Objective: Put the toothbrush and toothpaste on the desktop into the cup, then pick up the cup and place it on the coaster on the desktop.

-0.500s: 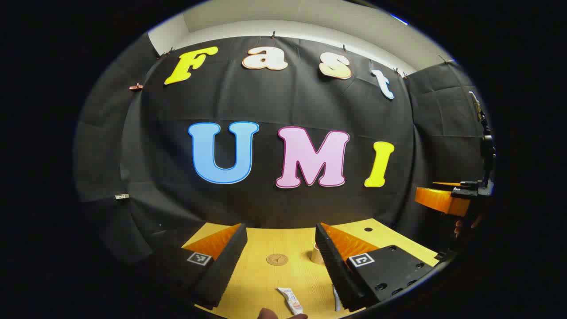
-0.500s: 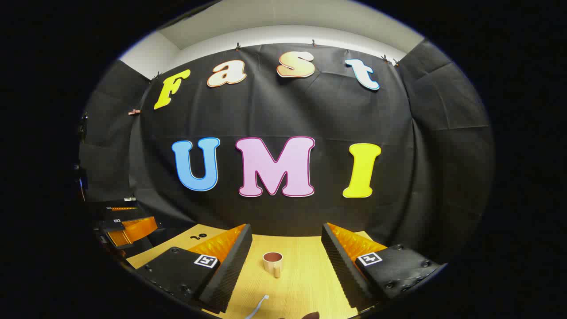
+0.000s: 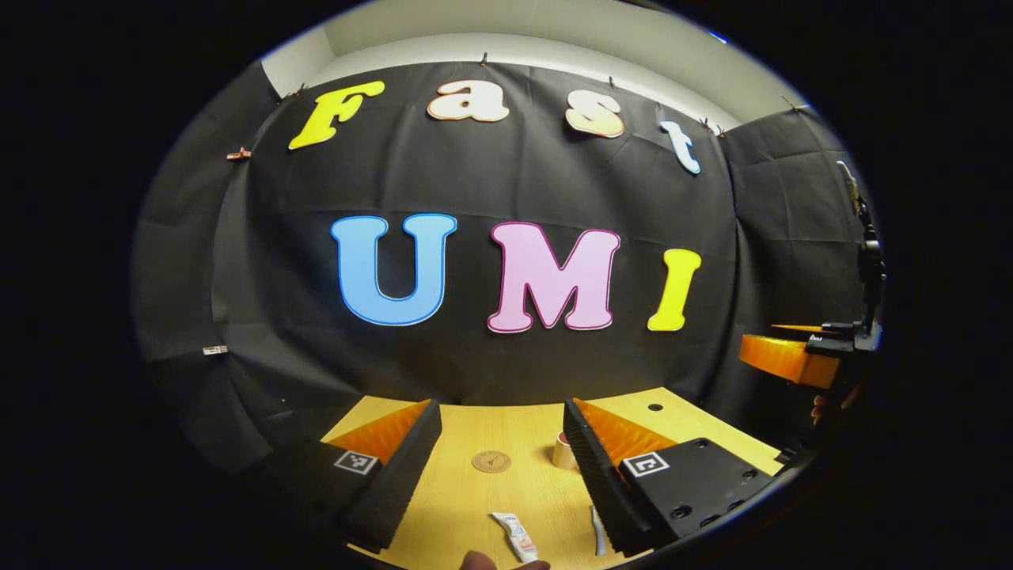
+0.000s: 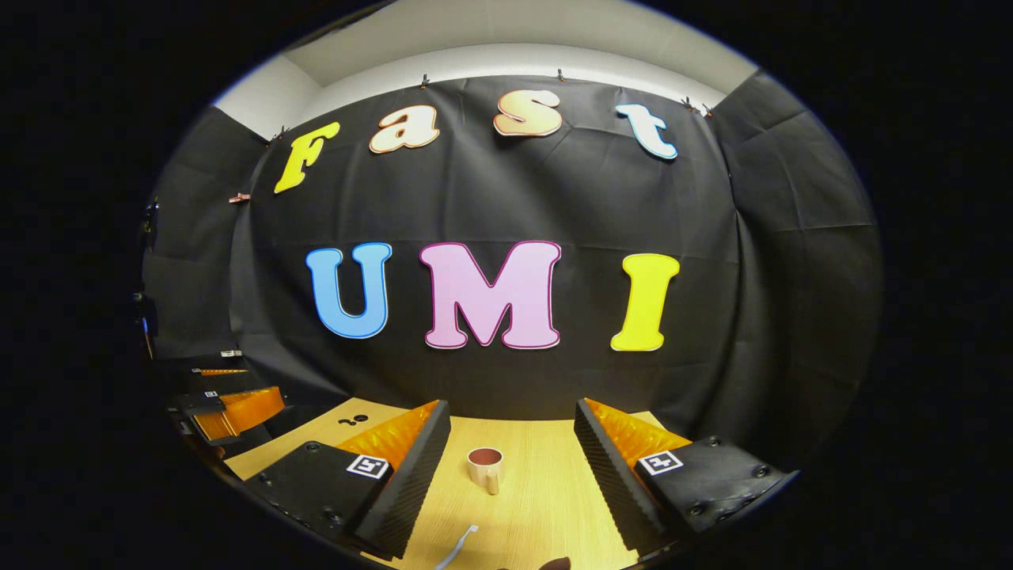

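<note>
Both grippers hover above the wooden worktop (image 3: 475, 507), fingers spread wide, pinching nothing. In the left gripper view, the left gripper (image 3: 497, 467) frames the round coaster (image 3: 491, 461) out toward the worktop's far edge, and the cup (image 3: 564, 454) peeks out just beside its right finger. The toothpaste (image 3: 515, 535) lies flat at the near edge, the toothbrush (image 3: 598, 532) close by to its right. In the right gripper view, the right gripper (image 4: 506, 467) lines up on the cup (image 4: 485, 468), standing upright, handle facing us, toothbrush (image 4: 457, 548) nearer the near edge.
</note>
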{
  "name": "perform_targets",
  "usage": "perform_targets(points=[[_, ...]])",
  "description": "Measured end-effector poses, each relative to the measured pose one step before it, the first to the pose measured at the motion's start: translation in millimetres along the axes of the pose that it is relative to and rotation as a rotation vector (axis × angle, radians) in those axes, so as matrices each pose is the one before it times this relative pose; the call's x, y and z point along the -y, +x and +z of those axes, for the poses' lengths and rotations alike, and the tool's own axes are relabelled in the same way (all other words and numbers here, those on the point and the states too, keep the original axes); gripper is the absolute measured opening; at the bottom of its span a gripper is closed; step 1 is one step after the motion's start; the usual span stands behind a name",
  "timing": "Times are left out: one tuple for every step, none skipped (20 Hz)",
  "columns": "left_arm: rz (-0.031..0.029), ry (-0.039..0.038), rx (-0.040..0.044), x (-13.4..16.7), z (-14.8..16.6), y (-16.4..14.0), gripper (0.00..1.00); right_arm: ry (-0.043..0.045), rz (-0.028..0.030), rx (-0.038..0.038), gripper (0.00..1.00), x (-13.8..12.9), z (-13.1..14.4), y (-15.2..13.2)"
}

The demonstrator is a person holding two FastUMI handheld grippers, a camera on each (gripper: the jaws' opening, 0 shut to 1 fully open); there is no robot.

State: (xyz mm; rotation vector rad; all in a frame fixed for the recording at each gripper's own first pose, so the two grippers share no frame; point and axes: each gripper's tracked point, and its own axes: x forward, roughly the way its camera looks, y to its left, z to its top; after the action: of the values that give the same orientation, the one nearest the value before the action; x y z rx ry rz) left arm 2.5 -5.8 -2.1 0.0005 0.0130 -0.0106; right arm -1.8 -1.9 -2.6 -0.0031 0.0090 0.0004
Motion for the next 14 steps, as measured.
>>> perform_targets(points=[[0.00119,0.00046,-0.00172,-0.62,0.64,-0.89,0.96,-0.00069,0.00075,-0.00222,0.97,0.18,-0.52,0.23],[0.00023,0.00082,-0.00186,-1.01,-1.50,0.64,0.96,-0.00130,0.00011,-0.00043,0.97,-0.45,-0.19,-0.11],[-0.00032,0.00104,-0.00152,-0.20,0.55,-0.42,0.96,-0.00045,0.00027,-0.00085,0.97,-0.23,-0.22,-0.54],[0.00088,0.00099,-0.00125,0.17,-1.55,-0.29,0.96,0.00027,-0.00078,-0.00197,0.97,0.01,-0.67,-0.22],[0.00020,0.00120,-0.00395,0.13,0.00,-0.50,0.96,0.00112,0.00239,-0.00300,0.97,-0.48,-1.43,-0.13],[-0.00044,0.00046,-0.00539,0.58,-2.68,0.63,0.96,0.00013,0.00159,-0.00164,0.97,-1.46,-0.88,-0.09],[-0.00011,0.00027,-0.00863,0.83,-1.61,0.87,0.96,-0.00163,0.00199,-0.00362,0.97,-0.55,-0.79,0.37],[0.00795,0.00271,-0.01463,0.05,-5.27,1.86,0.96,-0.00248,0.00096,-0.00320,0.97,-0.05,-1.70,-0.74],[0.01759,0.00930,-0.02141,-1.56,-5.27,1.70,0.96,-0.00241,0.00203,-0.00393,0.97,-0.33,-1.80,-0.58],[0.01637,0.00929,-0.02569,-1.30,-9.27,4.16,0.96,-0.00150,0.00208,-0.00611,0.97,0.52,-1.69,0.45],[0.00592,0.00304,-0.03461,1.85,-9.90,2.75,0.96,0.00073,0.00542,-0.00604,0.97,-1.41,-2.35,-1.28],[-0.00616,-0.00617,-0.04032,5.53,-13.93,4.70,0.96,0.00030,0.00457,-0.00759,0.97,-1.29,-2.28,-0.90],[-0.01068,-0.01271,-0.04235,6.00,-14.06,5.79,0.96,-0.00256,0.00298,-0.00783,0.97,-0.20,-3.19,-1.01],[-0.01051,-0.01567,-0.04492,5.37,-15.49,6.66,0.96,-0.00466,0.00050,-0.00869,0.97,0.90,-3.09,-0.77]])
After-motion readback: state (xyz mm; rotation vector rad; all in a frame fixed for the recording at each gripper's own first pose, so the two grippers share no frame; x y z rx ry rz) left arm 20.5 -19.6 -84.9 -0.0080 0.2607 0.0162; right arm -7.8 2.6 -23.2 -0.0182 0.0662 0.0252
